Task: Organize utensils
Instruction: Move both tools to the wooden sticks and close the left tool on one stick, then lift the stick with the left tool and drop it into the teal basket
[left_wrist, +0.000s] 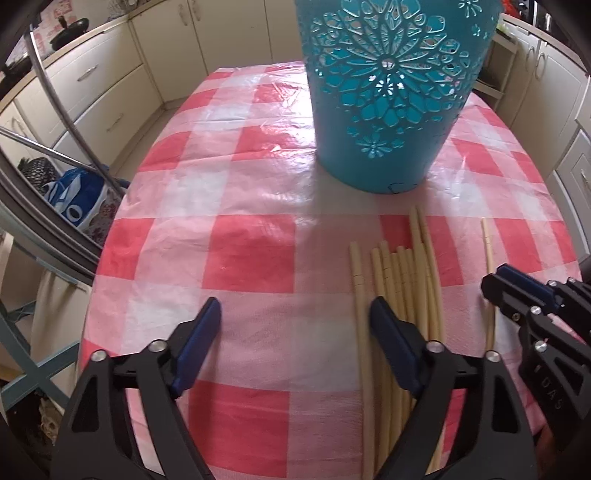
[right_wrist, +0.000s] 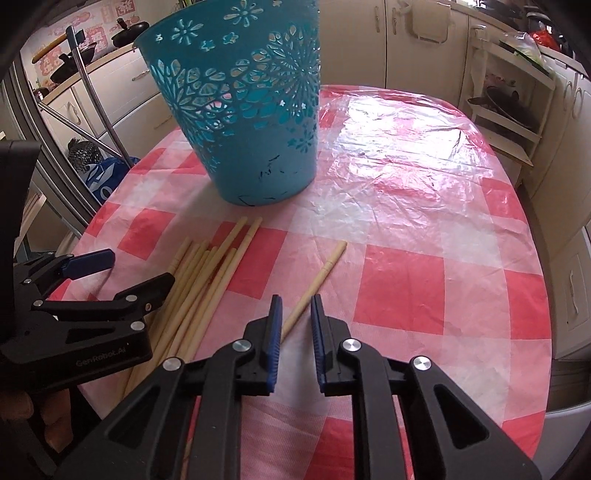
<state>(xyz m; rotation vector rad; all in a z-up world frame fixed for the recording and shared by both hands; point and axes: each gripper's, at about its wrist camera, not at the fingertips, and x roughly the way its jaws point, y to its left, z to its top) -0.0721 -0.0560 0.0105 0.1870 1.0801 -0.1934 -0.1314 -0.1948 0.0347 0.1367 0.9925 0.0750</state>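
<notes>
Seemingly, a pick-up is being prepared. From the left wrist, the left gripper is seen with jaws wide and empty, its right jaw over the chopsticks bundled on the checked tabletop; the basket stands upright just beyond.

From the right wrist, the right gripper is seen with jaws narrow but not closed, straddling the near end of a lone chopstick lying right of the bundle. For a clean grasp, the jaws should be lowered until the stick is centred between them, then closed.
</notes>
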